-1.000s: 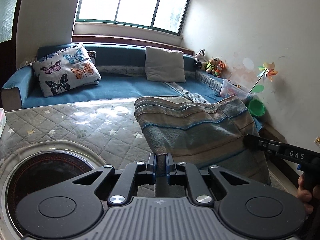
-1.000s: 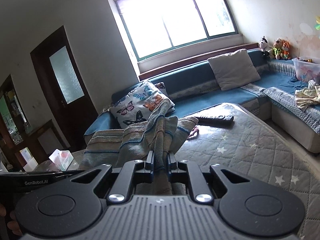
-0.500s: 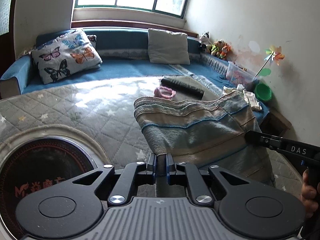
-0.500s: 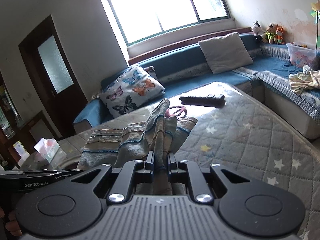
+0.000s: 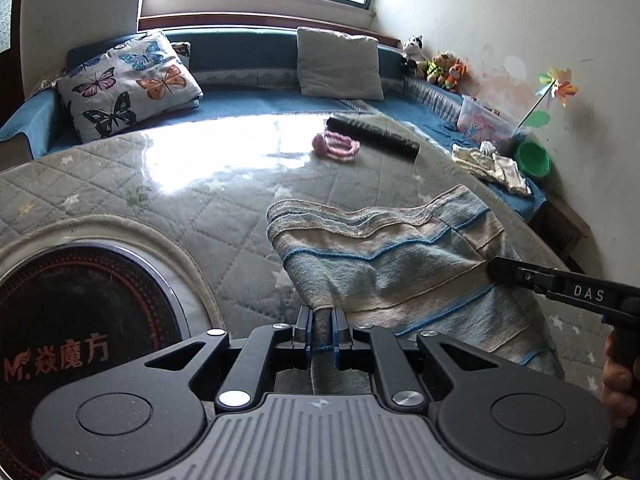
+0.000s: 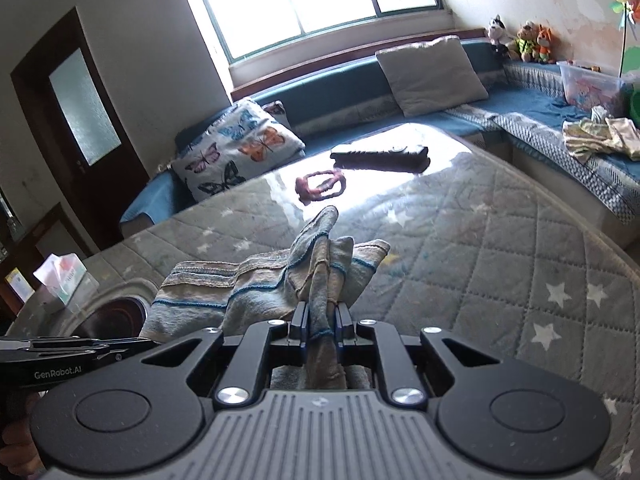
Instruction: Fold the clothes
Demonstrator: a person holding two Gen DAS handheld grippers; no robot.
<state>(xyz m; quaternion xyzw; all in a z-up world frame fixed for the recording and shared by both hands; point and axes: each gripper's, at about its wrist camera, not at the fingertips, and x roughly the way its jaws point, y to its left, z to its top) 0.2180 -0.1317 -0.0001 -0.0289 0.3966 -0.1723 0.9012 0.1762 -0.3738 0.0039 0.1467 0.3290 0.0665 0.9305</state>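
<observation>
The left gripper (image 5: pixel 323 334) has its jaws nearly closed, pinching one corner of a striped blue and beige terry towel (image 5: pixel 400 264). The right gripper (image 6: pixel 322 330) is likewise nearly closed, clamping a bunched corner of the same towel, whose edge sticks up beyond its fingertips. The towel hangs stretched between the two tools over the near part of a grey quilted table cover with star print (image 5: pixel 160 184); whether its lower edge touches the cover cannot be told.

In the left wrist view the right gripper comes in from the right edge, with part of the person's hand (image 5: pixel 618 376) on its handle. To the near left a round black glass hob with red lettering (image 5: pixel 80 320) is set into the table.

Farther off on the cover lie a pink looped cord (image 5: pixel 335 147) and, just beyond it, a long black remote control (image 5: pixel 374 133).

On the blue sofa (image 5: pixel 256 100) along the far side rest a butterfly-print cushion (image 5: pixel 128 82) at the left and a plain grey cushion (image 5: pixel 340 63) to the right. Along the right arm of the sofa stands a clear plastic storage box (image 5: pixel 482 122) with colourful items inside that are too small to identify. Near it are a green plastic bowl (image 5: pixel 532 158), contents not visible, and a crumpled pale garment (image 5: pixel 492 164).

In the right wrist view a tissue box (image 6: pixel 60 276) with a tissue sticking out stands at the far left.
</observation>
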